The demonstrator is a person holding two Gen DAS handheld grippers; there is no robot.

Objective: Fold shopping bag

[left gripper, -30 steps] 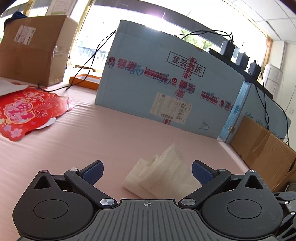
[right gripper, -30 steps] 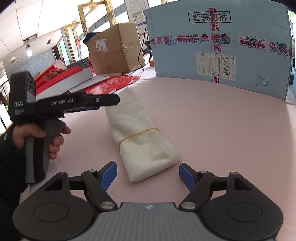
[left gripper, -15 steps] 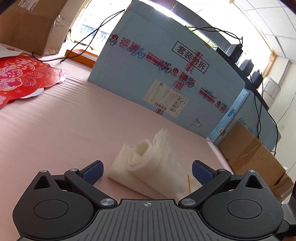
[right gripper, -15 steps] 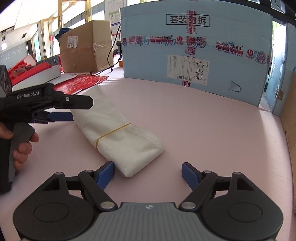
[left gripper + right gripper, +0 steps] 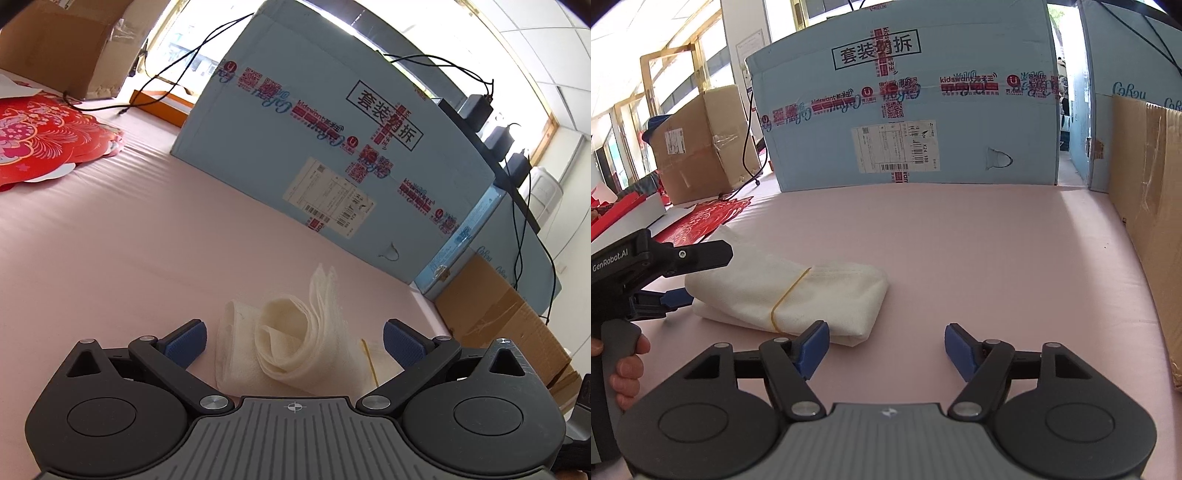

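The white cloth shopping bag (image 5: pixel 812 295) lies rolled into a bundle on the pink table (image 5: pixel 960 258), with a yellow rubber band (image 5: pixel 786 299) round its middle. My right gripper (image 5: pixel 886 349) is low over the table beside the bag's folded end. Its jaws are closing, the left pad (image 5: pixel 812 347) is near the bag's corner, and nothing is pressed between them. My left gripper (image 5: pixel 293 341) is open at the other end. The bag's layered, curled end (image 5: pixel 291 343) sits between its pads, untouched. The right wrist view shows the left gripper (image 5: pixel 701 275) with a hand (image 5: pixel 626 369) on its grip.
A large light-blue carton (image 5: pixel 905 110) stands across the back of the table. Brown cardboard (image 5: pixel 1152 240) walls the right side. Red paper cut-outs (image 5: pixel 33 140) lie at the far left, with a brown box (image 5: pixel 701 147) and black cables (image 5: pixel 177 66) behind them.
My right gripper has swung round to the right of the bag, which now lies across the left of its view. The left gripper has rolled, and the bag's curled end shows further between its fingers.
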